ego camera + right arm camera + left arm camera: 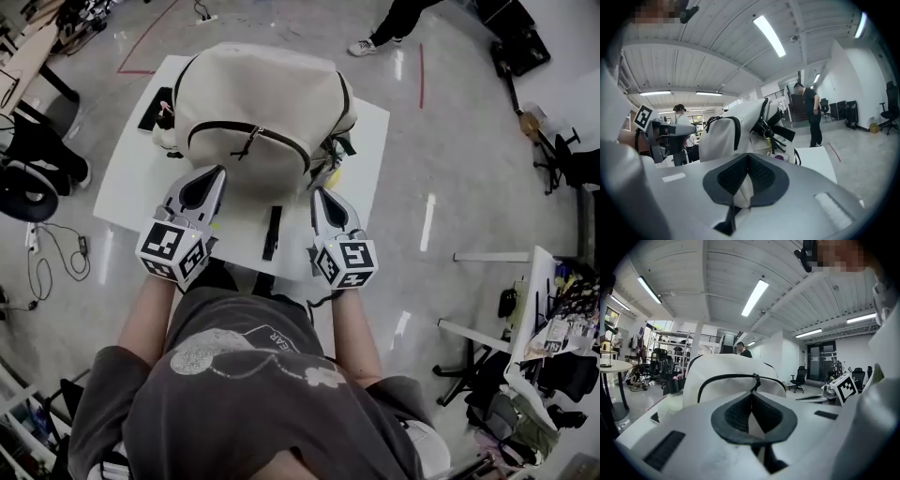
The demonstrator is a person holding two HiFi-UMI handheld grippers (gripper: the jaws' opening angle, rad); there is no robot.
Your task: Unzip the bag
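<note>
A cream backpack (pixel 262 94) lies on a white table (pixel 131 169). A black zipper arcs across its front pocket, and the pull (pixel 251 141) hangs near the top of the arc. My left gripper (pixel 219 171) sits at the bag's near left edge. In the left gripper view its pads (pixel 736 413) meet at the tips (pixel 752 397), below the zipper pull (pixel 756 380); whether any cloth is caught between them I cannot tell. My right gripper (pixel 316 191) is at the bag's near right corner, shut with a pale fold of bag cloth (pixel 743 190) between its pads.
A black strap (pixel 273 232) lies on the table between the grippers. A flat black thing (pixel 155 108) sits by the bag's far left. A person's legs (pixel 394 23) stand beyond the table. An office chair (pixel 28 178) stands left and a cluttered desk (pixel 553 328) right.
</note>
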